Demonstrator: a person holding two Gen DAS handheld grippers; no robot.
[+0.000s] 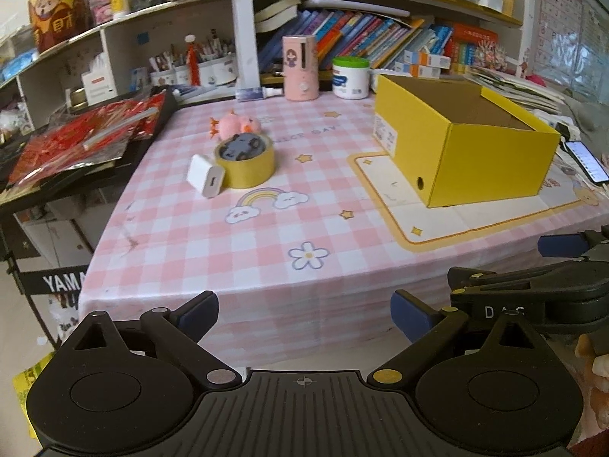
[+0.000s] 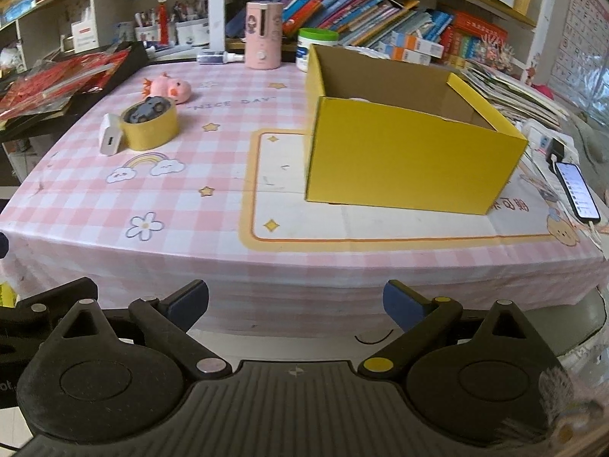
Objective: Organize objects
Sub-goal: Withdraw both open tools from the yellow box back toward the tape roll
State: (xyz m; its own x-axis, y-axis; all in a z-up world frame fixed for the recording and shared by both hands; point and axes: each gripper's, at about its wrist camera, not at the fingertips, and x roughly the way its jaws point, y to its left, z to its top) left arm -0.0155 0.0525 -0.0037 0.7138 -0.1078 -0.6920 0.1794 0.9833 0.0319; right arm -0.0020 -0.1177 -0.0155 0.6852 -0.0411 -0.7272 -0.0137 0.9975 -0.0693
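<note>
A yellow tape roll (image 1: 245, 163) (image 2: 150, 127) lies flat on the pink checked tablecloth (image 1: 228, 236) (image 2: 95, 205), with a small grey toy car (image 1: 241, 145) (image 2: 149, 109) on it. A white charger (image 1: 206, 179) (image 2: 110, 139) leans against its left side. A pink plush duck (image 1: 238, 125) (image 2: 169, 87) lies behind it. An open yellow cardboard box (image 1: 468, 152) (image 2: 399, 160) stands to the right. My left gripper (image 1: 304, 314) and right gripper (image 2: 296, 302) are both open and empty, held before the table's front edge, well short of the objects.
A pink dispenser (image 1: 300, 66) (image 2: 263, 34) and a white tub (image 1: 351, 77) (image 2: 316, 47) stand at the table's back. Red packets (image 1: 83, 137) lie on a black stand at left. A lit phone (image 2: 576, 190) lies at right. Crowded bookshelves stand behind.
</note>
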